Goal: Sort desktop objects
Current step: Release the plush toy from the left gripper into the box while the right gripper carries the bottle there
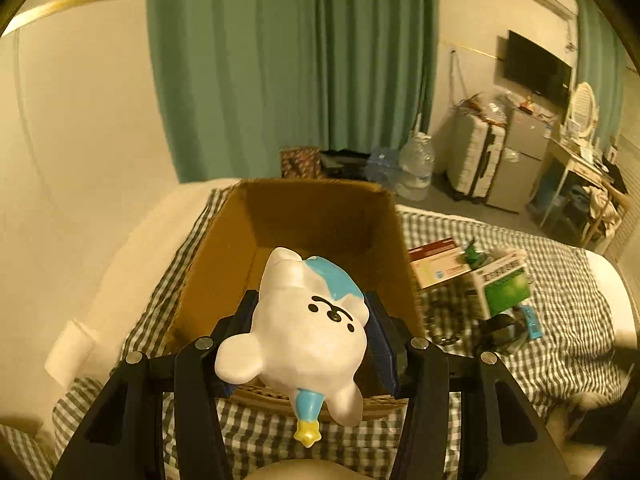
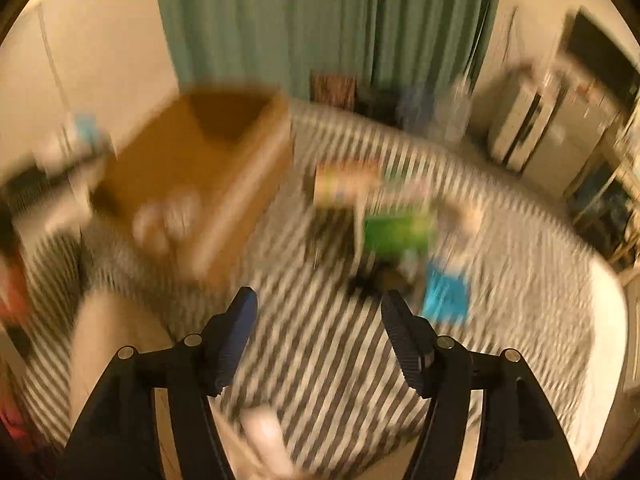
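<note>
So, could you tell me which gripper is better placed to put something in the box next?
Left. The left gripper is shut on the toy, right over the open box. The right gripper is open with nothing in it, off to the box's side.

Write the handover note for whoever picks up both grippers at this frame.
Left gripper: shut on the white and blue toy, held over the near edge of the open box.
Right gripper: open, holding nothing, above the checked bedspread; this view is motion-blurred.
Things: the box stands on the bedspread, and what shows of its inside looks empty. To its right lie a red and white carton, a green carton and a blue packet, with some dark small items I cannot identify.
Done: toy picked up.
Left: release the toy into the box, then probably sort the pile.
</note>
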`<state>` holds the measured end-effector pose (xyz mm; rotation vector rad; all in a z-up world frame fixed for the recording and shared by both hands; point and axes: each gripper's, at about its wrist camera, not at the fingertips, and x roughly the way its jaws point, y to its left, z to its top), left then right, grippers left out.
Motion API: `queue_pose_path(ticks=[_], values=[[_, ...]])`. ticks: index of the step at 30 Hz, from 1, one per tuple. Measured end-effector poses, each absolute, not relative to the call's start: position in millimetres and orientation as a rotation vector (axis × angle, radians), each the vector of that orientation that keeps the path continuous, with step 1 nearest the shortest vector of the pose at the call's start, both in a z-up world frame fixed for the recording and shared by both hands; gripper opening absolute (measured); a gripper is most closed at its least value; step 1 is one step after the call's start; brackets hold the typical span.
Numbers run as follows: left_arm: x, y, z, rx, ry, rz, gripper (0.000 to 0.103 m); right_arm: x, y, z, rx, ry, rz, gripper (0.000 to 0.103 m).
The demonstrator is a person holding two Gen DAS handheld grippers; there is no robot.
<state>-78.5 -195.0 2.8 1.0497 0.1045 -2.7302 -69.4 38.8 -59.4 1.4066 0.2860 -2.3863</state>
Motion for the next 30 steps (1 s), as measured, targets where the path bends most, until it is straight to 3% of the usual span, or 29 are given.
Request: queue_pose_path(ticks=[3, 11, 12, 13, 15, 20, 30], values=[[-84.3, -207.1, -7.9, 1.064, 0.126, -2.708, 0.053, -43.5, 40.9, -128.6, 1.621, 0.290, -2.214, 0.065], [-99.2, -215.3, -20.7, 1.098, 0.197, -2.682, 0.053, 1.1, 15.4, -223.0, 1.810, 0.393, -1.930, 0.064], [-100.1, -215.5, -20.8, 1.103, 0.200, -2.681, 0.053, -0.4, 12.8, -230.1, 1.823, 0.404, -1.929, 0.060], [-100.1, -216.2, -22.1, 1.106, 0.200, -2.681, 0.053, -2.6, 10.0, -238.7, 1.843, 0.423, -1.930, 0.045], [-100.1, -216.4, -23.0, 1.114, 0.182, -2.682, 0.053, -4.9, 7.5, -245.1, 1.858, 0.445, -1.939, 0.044], [-104.6, -220.7, -31.0, 1.143, 0.161, -2.679, 0.053, -9.1, 9.0, -206.2, 1.751, 0.412, -2.048, 0.044], [-123.2, -253.0, -46.9, 1.219, 0.187, -2.601, 0.053, -73.1, -42.7, -30.2, 1.235, 0.220, -2.230, 0.044]])
